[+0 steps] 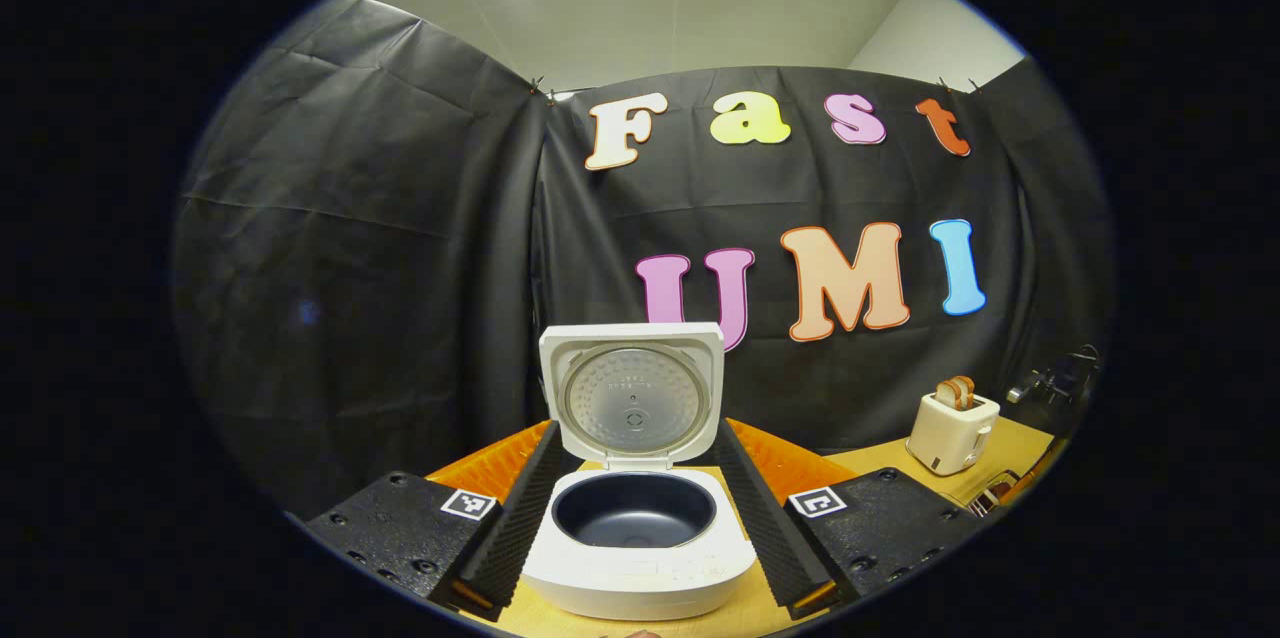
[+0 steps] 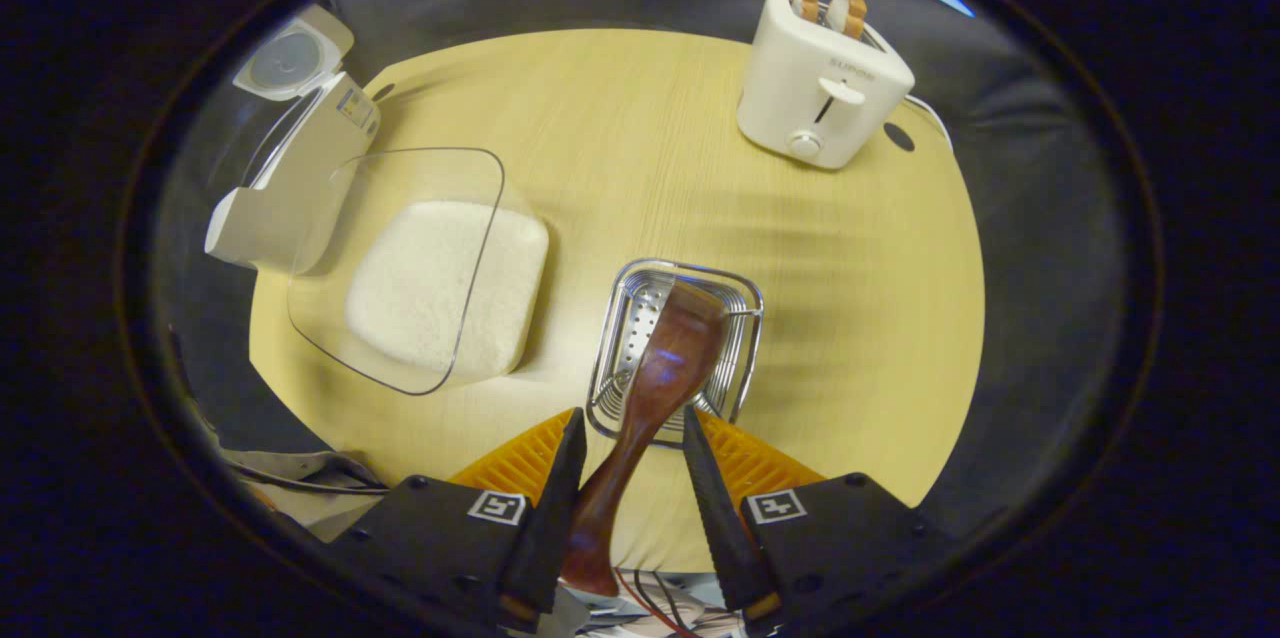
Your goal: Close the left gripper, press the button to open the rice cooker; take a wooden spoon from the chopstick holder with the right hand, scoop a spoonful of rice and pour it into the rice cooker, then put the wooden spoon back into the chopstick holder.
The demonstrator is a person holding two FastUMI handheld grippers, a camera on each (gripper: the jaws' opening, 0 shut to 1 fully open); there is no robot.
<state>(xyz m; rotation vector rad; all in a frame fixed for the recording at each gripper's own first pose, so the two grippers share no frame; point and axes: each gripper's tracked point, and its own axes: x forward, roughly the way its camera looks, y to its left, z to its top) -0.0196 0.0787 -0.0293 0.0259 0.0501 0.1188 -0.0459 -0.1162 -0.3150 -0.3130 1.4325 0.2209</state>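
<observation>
Rice cooker (image 1: pixel 638 518): sits on the worktop (image 2: pixel 640 118) with its lid (image 1: pixel 632 396) standing upright and the dark inner pot (image 1: pixel 634 508) exposed; in the left gripper view it lies between the fingers.
Left gripper (image 1: pixel 640 528): fingers spread wide, one on each side of the cooker, not touching it.
Wooden spoon (image 2: pixel 650 388): bowl end inside the metal chopstick holder (image 2: pixel 740 318), handle running back between the right fingers.
Right gripper (image 2: pixel 628 478): fingers parted around the handle; the left one is close against it, the right one stands off.
Rice (image 2: pixel 450 283): white heap in a clear container (image 2: pixel 400 168), between cooker and holder.
Toaster (image 2: pixel 822 83): far side of the worktop, bread slices in its slots.
</observation>
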